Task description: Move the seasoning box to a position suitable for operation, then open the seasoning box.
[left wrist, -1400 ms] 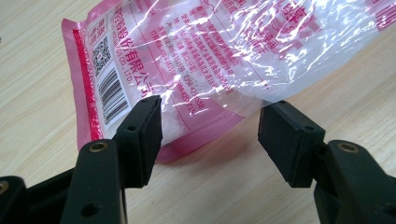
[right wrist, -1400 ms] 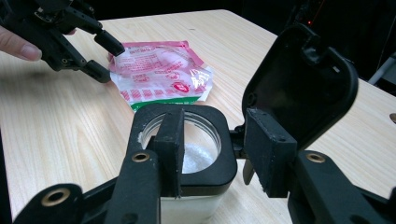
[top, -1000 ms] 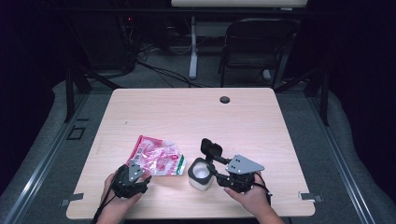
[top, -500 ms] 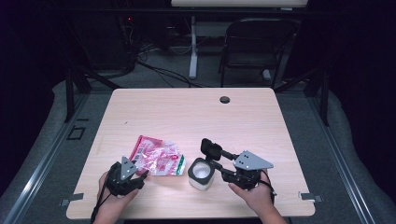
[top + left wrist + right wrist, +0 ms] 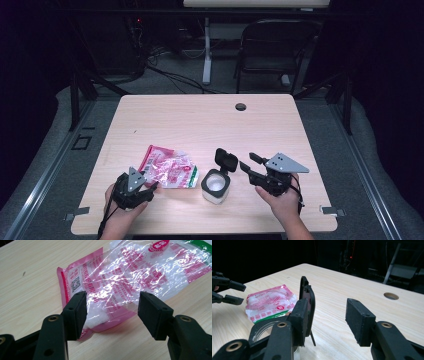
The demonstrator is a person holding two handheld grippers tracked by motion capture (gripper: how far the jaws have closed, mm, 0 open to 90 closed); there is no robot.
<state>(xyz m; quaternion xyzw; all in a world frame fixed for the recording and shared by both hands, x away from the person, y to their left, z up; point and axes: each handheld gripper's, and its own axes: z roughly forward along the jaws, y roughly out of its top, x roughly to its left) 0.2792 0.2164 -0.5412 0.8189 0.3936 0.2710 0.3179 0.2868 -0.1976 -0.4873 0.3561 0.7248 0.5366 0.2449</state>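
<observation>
High view: left gripper [image 5: 150, 189] rests low on the table [image 5: 200, 120], its jaws spread at the near edge of the pink bag [image 5: 169, 169], presumably to pick it up. Just beyond the right gripper [image 5: 245, 165], a small white jar [image 5: 215, 186] stands upright with its black lid [image 5: 226, 160] flipped up, leaving the mouth clear for filling. That gripper's jaws have just been opening, with nothing between them.

Left gripper view: both pads straddle the bag's near corner, seemingly without pressing it; white powder sits inside.

Right gripper view: jaws stand spread, the raised lid just past the left one.
</observation>
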